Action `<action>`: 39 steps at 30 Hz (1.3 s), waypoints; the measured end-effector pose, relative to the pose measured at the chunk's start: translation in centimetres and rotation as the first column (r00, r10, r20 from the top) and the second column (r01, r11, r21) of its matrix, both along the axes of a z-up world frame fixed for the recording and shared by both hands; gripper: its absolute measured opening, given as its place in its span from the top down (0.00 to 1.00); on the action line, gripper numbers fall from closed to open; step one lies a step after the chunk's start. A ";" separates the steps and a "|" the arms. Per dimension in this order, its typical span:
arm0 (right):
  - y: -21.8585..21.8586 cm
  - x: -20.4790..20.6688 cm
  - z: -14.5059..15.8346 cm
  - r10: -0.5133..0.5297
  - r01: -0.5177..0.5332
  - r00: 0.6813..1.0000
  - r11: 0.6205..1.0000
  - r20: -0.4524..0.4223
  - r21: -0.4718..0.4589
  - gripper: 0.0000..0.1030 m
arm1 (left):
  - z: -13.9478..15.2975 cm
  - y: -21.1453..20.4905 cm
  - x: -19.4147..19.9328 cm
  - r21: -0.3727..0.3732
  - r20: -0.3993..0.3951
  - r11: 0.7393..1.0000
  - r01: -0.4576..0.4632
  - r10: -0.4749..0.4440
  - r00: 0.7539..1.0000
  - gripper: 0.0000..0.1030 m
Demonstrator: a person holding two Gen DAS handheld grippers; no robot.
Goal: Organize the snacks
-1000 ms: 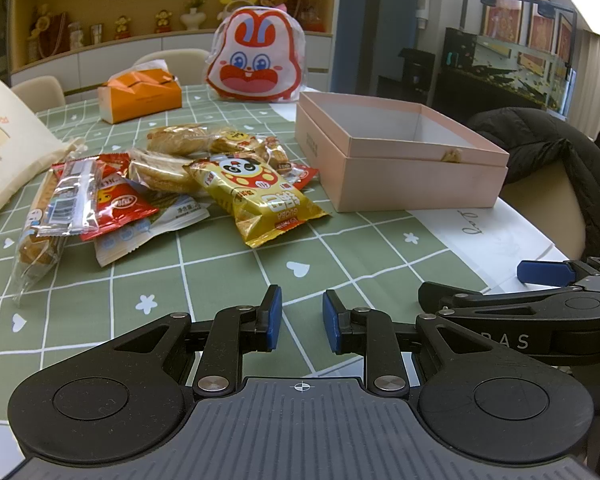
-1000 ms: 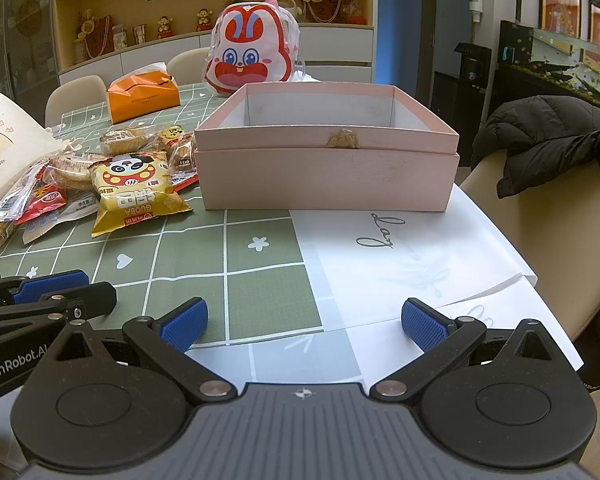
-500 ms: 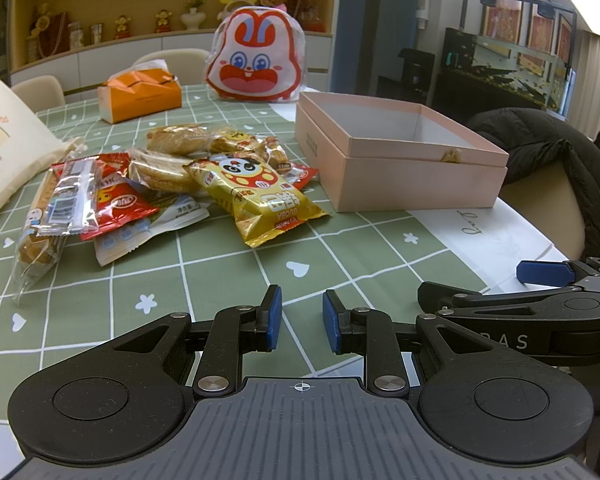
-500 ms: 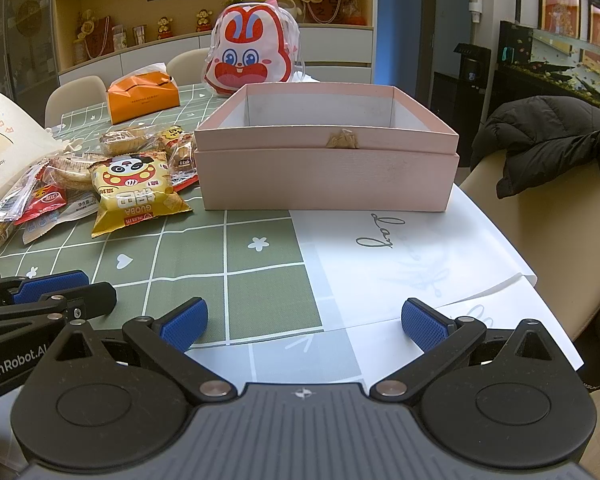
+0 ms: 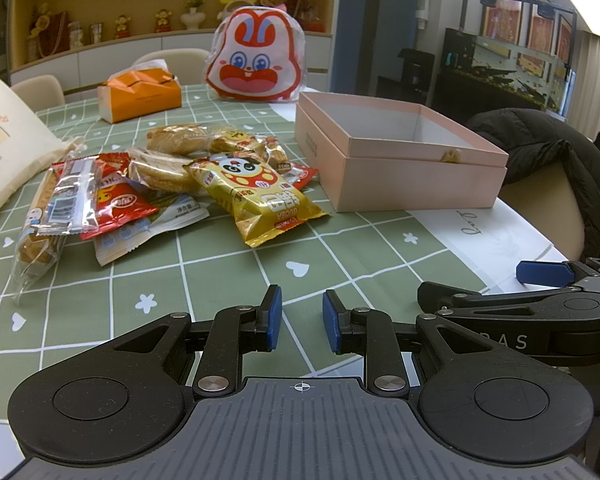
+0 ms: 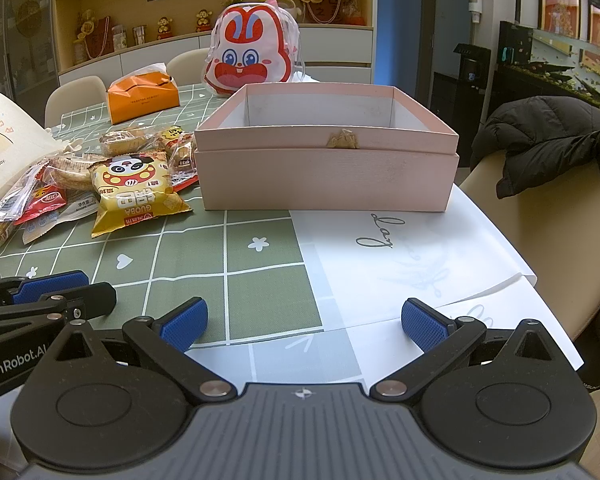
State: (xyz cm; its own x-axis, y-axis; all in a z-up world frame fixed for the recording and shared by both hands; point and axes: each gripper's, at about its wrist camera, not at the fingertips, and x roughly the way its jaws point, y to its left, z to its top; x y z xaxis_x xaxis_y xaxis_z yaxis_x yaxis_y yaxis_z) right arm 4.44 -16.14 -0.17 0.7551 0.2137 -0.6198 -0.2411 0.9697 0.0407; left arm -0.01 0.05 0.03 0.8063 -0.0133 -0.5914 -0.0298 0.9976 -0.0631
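On the desk (image 5: 204,280) in the left wrist view, the left hand-held gripper (image 5: 298,319) hovered low with its jaws narrowly parted, holding nothing; snack packets (image 5: 256,196) lay heaped far left of the pink box (image 5: 412,178). From the right wrist view, the right hand-held gripper (image 6: 304,322) gaped wide and empty, near the open box (image 6: 326,176), with the snacks (image 6: 134,194) just left of it.

A table (image 5: 220,280) under a green checked cloth carries a heap of snack packets (image 5: 148,184), with a pink open box (image 6: 328,160) just beside them. Farther back sit an orange tissue box (image 5: 140,94) and a rabbit-face bag (image 5: 256,68); white paper (image 6: 400,264) lies near the box.
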 end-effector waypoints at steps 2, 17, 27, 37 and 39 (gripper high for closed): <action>0.0 0.0 0.0 0.000 0.000 1.000 1.000 0.000 0.000 0.00 | 0.0 0.0 0.0 0.000 0.000 1.000 0.000 0.000 1.000 0.74; 0.1 0.0 0.0 0.000 0.000 1.000 1.000 0.000 -0.001 0.00 | 0.0 0.0 0.0 -0.001 0.000 1.000 0.000 0.000 1.000 0.74; 0.1 0.0 0.0 0.003 -0.003 1.000 1.000 0.000 -0.002 0.00 | 0.1 0.0 -0.1 -0.007 0.002 1.000 -0.003 0.004 1.000 0.74; 0.1 1.0 0.2 0.064 -0.064 0.997 0.998 -0.039 -0.014 0.00 | 2.1 2.8 0.8 -0.168 -0.046 0.985 0.035 -0.044 0.998 0.74; 0.1 1.2 0.6 0.109 -0.110 0.992 0.994 -0.070 -0.025 0.00 | 3.8 4.3 1.0 -0.178 -0.012 0.984 0.016 -0.019 1.000 0.74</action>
